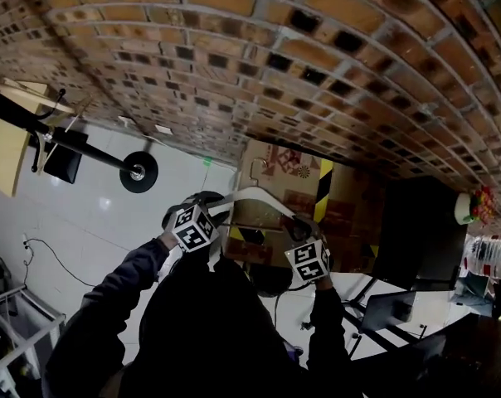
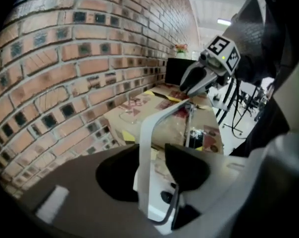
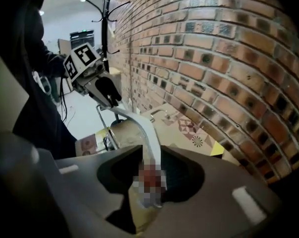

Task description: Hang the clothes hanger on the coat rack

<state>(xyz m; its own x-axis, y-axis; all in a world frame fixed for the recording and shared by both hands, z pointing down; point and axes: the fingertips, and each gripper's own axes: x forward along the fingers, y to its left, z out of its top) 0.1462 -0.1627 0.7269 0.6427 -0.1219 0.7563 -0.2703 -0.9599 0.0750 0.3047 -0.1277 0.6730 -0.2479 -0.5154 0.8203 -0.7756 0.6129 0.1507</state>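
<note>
The white hanger spans both tongs over a cardboard box by the brick wall. The box's print is too blurred to read. The left tongs stand apart around one end, the right tongs narrowly apart around the other. The coat rack stands far left.

A curved brick wall fills the upper part of the head view. Below it, at centre, lies flattened cardboard with printed patterns, a yellow-and-black striped strip at its right. A black cable trails over the white floor at lower left.
</note>
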